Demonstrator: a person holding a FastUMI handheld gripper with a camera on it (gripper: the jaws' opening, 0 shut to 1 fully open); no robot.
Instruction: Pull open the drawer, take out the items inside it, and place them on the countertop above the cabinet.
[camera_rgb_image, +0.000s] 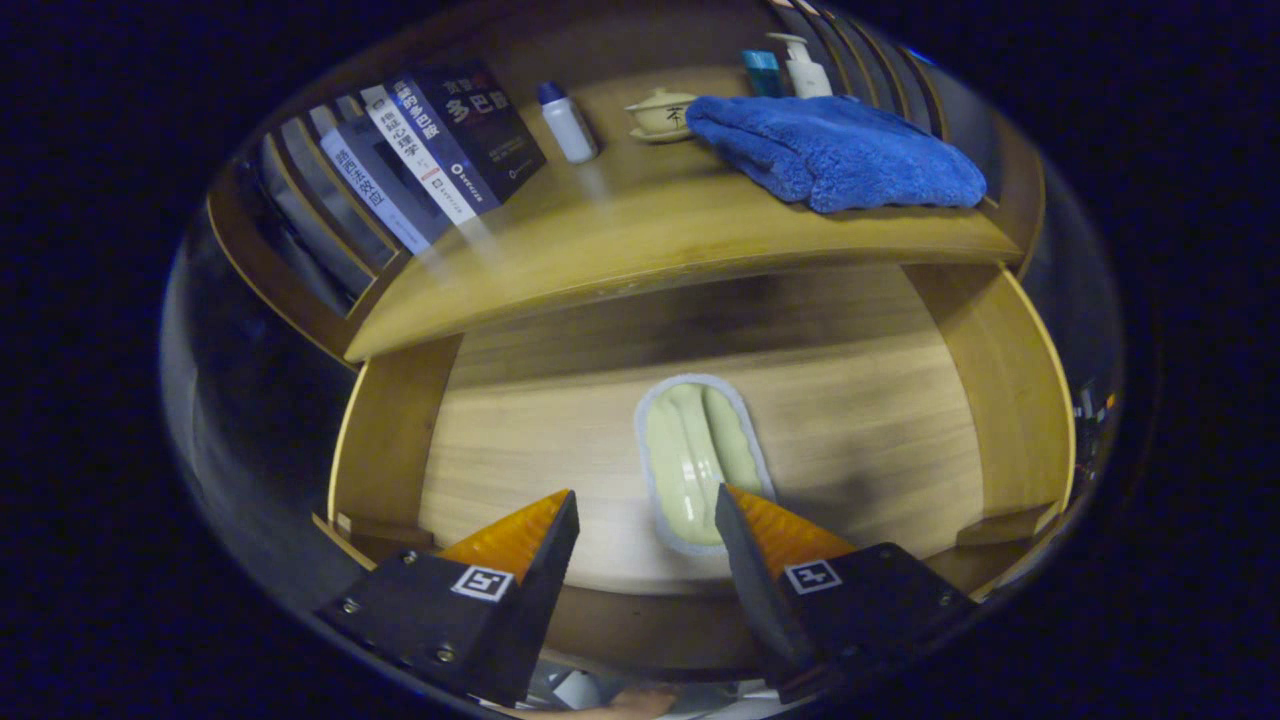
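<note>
The gripper (645, 510) hangs over the pulled-out drawer (1000, 400) with its two fingers spread apart, pinching nothing. Low in the middle of the frame, a pale green oval dish (690, 460) with a lighter rim lies flat on the drawer's wooden floor. Its near end sits in the gap between the fingertips, closer to the right-hand one, and the rest of it runs on beyond them toward the back of the drawer. Whether either finger touches it I cannot tell. The drawer's side walls rise at the left and right of the frame.

Above the drawer, across the upper half of the picture, runs the wooden countertop (620, 230). On its right lies a crumpled blue towel (835, 150). Just left of the towel stands a small lidded teacup (658, 114), and further left a white bottle with a blue cap (567, 122). At upper left a row of books (430, 150) leans. At the top right, behind the towel, stand a white pump bottle (805, 68) and a blue container (762, 72).
</note>
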